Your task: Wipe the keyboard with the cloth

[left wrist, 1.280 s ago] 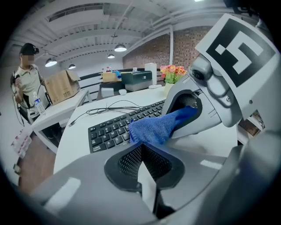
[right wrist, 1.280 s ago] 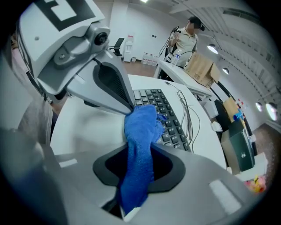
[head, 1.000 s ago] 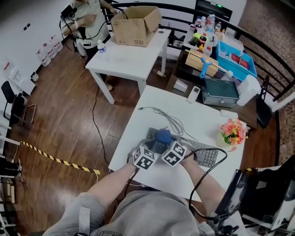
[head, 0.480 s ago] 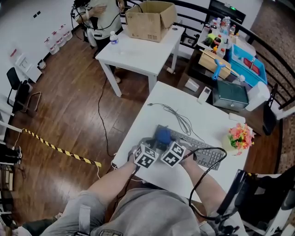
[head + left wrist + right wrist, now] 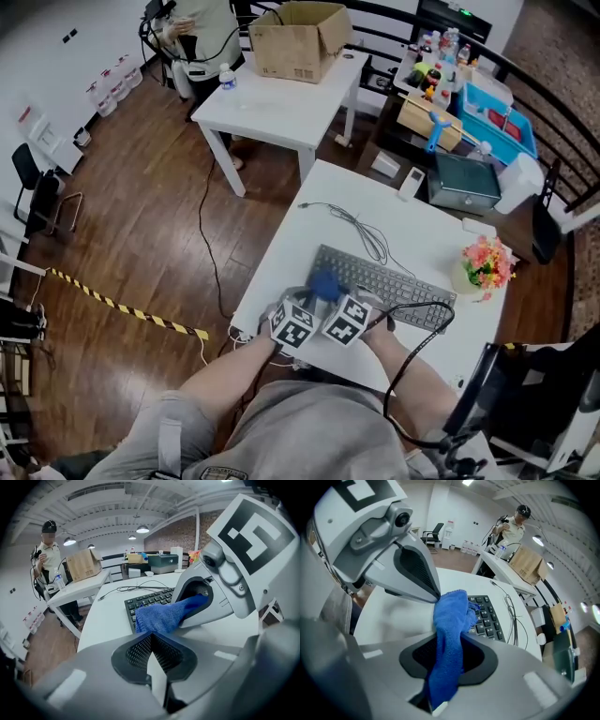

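Right gripper (image 5: 449, 645) grips the cloth (image 5: 450, 613) over the keyboard's (image 5: 488, 616) end near the table's (image 5: 281, 253) left edge — the left gripper (image 5: 152, 654), clenched empty, could snag it.

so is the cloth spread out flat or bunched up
Bunched up. The cloth is pinched between the jaws of the right gripper and sticks out as a crumpled blue wad over the end of the keyboard.

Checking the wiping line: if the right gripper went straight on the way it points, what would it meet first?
Probably the keyboard: the right gripper is shut on the blue cloth, whose free end would press onto the end keys first. Depth is unclear.
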`<state>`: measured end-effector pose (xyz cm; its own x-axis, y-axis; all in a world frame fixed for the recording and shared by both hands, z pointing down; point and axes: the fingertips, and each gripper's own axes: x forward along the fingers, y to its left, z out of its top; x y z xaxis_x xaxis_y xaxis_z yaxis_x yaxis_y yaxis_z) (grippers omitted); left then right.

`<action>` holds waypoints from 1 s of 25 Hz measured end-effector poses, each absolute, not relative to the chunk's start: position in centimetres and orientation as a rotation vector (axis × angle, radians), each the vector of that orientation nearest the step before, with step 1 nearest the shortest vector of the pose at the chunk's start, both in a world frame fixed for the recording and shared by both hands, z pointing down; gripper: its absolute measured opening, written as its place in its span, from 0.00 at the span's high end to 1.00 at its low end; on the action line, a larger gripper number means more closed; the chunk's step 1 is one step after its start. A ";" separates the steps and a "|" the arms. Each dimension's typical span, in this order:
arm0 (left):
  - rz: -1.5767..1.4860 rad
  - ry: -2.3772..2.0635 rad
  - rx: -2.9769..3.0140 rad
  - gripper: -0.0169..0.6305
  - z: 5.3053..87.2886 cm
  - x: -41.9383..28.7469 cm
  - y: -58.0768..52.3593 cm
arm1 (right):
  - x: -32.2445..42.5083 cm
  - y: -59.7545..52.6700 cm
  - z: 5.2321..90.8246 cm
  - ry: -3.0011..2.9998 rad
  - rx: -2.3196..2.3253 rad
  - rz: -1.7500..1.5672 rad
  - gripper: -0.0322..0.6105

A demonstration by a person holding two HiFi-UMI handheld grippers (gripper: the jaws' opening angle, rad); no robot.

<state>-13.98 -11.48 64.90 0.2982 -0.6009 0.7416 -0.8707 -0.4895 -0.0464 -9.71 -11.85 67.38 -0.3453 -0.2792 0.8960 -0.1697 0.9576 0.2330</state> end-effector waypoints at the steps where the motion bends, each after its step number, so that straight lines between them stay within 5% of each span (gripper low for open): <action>1: 1.015 -1.319 2.217 0.98 64.6 -13.9 -11.4 | -9.6 -11.6 67.1 -1.940 0.331 -0.113 0.79; 25: 1.086 -0.898 2.503 0.98 66.0 -1.5 -4.5 | 7.9 -1.2 69.4 -1.833 0.789 0.230 0.79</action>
